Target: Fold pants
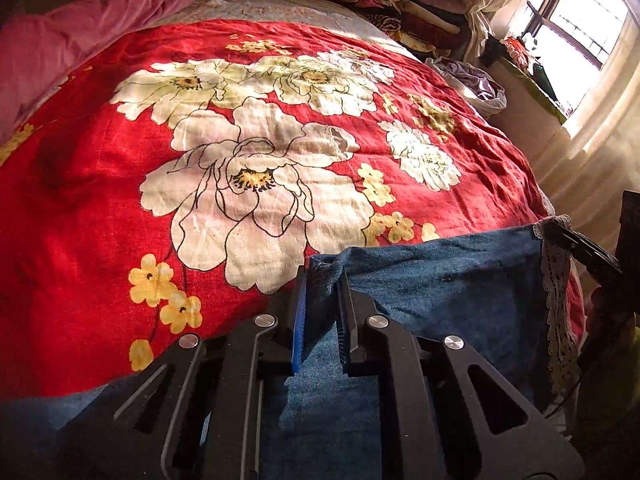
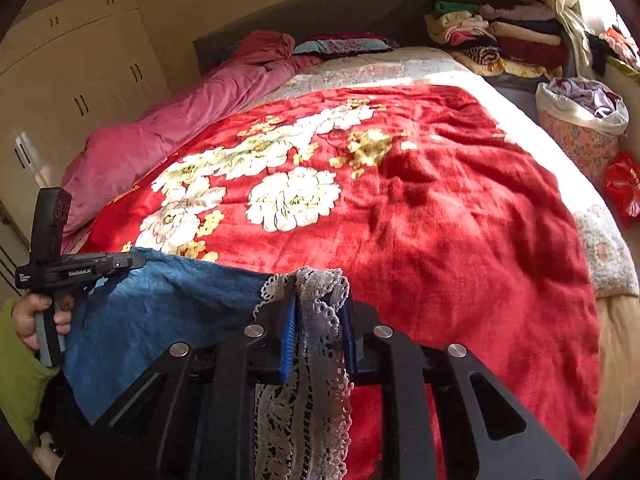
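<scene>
Pants (image 1: 440, 292) in blue denim hang stretched above a red floral blanket (image 1: 100, 208) on the bed. Left hand-held gripper (image 1: 324, 284) pinches one top corner; right hand-held gripper (image 2: 316, 300) is clamped on the lace-trimmed corner (image 2: 320, 320).

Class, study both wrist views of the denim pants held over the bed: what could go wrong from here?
1. The right tongs pinch mainly the lace trim; it might slip or tear.
2. The left tongs grip only the denim pants' corner, so it may pull free.
</scene>
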A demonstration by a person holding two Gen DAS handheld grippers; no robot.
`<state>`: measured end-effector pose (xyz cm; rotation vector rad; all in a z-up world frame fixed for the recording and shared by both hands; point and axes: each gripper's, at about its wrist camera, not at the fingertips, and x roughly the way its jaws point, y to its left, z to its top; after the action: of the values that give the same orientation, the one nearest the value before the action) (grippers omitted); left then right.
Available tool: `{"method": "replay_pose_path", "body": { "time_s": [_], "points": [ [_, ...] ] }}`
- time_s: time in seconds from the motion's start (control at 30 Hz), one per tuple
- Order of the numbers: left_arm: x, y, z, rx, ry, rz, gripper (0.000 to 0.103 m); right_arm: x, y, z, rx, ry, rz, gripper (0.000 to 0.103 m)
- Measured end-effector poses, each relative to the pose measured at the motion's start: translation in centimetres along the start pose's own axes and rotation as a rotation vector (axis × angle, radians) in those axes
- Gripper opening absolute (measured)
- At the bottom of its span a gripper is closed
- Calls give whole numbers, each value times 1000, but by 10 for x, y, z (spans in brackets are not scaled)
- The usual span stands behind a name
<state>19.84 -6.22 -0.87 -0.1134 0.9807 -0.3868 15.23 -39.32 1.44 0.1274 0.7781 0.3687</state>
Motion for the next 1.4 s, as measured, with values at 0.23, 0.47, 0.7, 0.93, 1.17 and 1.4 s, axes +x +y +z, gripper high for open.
{"method": "replay_pose_path", "body": {
  "time_s": [0.23, 0.47, 0.7, 0.93, 1.17, 1.4],
  "points": [
    [17, -3, 4, 36, -7, 74, 5, 42, -9, 9, -42, 80, -89, 17],
    [26, 3, -7, 46, -15, 82, 8, 59, -12, 0, -46, 117, -131, 26],
    [-25, -3, -12, 44, -118, 61, 24, -14, 2, -6, -36, -49, -196, 46],
    [-61, -20, -61, 55, -131, 31, 35, -72, 29, -62, -31, -62, -176, 46],
    [-66, -49, -114, 143, -75, 85, 46, -51, 93, -104, -116, 30, -92, 46],
    [-62, -30, -138, 132, -24, 205, 59, -39, 92, -118, -108, 108, -208, 46]
  ]
}}
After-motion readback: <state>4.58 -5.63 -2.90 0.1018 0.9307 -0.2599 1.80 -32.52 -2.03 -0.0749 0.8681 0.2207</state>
